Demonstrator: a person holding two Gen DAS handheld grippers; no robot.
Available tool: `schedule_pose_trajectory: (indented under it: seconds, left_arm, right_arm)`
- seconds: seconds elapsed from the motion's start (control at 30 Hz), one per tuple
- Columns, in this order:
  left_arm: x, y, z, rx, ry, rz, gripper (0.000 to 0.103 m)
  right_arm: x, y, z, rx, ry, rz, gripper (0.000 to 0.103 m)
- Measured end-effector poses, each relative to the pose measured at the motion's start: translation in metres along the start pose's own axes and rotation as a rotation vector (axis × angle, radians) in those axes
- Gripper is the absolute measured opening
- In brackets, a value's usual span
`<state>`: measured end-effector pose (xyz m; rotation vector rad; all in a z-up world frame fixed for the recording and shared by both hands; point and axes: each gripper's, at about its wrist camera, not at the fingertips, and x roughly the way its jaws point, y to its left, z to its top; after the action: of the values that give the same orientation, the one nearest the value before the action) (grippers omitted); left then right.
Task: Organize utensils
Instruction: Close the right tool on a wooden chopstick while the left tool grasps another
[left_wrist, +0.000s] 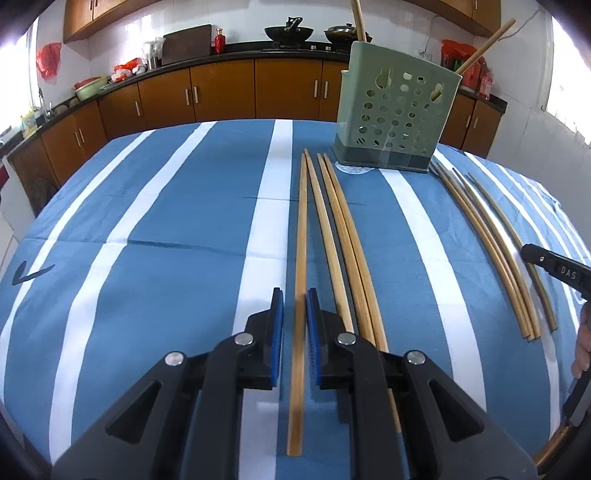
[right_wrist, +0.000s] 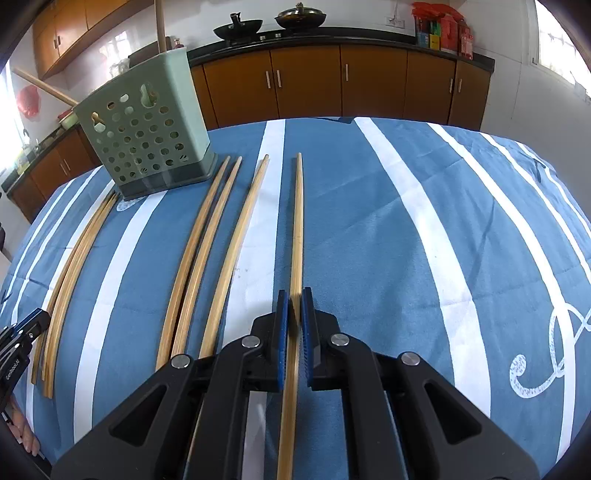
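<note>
The left gripper (left_wrist: 294, 295) hangs low over the tabletop (left_wrist: 147, 221), its blue-padded fingers (left_wrist: 277, 314) parted around the leftmost chopstick (left_wrist: 300, 277) without clearly touching it. The right gripper (right_wrist: 294, 295) has its fingers (right_wrist: 282, 317) drawn close on either side of the rightmost chopstick (right_wrist: 297, 221); contact looks likely, though I cannot tell for sure. The chopsticks are slim, pale bamboo rods that taper toward the far end. They lie flat on a blue cloth with white stripes, long axes running away from the cameras, tips aimed at the holder (left_wrist: 397, 110). Beyond them stands that holder, a sage-green plastic box with round perforations and a darker base; two chopsticks (left_wrist: 484, 46) lean out of its top.
</note>
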<state>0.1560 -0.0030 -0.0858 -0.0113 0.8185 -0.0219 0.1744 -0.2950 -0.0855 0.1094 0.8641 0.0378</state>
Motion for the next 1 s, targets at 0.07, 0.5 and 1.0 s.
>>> schedule_pose_trajectory:
  seconds: [0.07,0.5,1.0]
  left_arm:
    - [-0.0008,-0.0020,-0.0013,0.004,-0.005,0.015,0.014]
    - [-0.0020,0.0001,-0.0028,-0.026,-0.014,0.006,0.014]
    - [-0.0016,0.0026,-0.0022,-0.033,-0.010,-0.032,0.009]
  right_arm:
    - [0.0001,0.0003,0.0001,0.000,0.000,0.000,0.008]
    - [0.0000,-0.0002,0.0002,0.006,-0.001,0.000,0.008]
    - [-0.0009,-0.0009,-0.0009,0.026,-0.001,0.002,0.008]
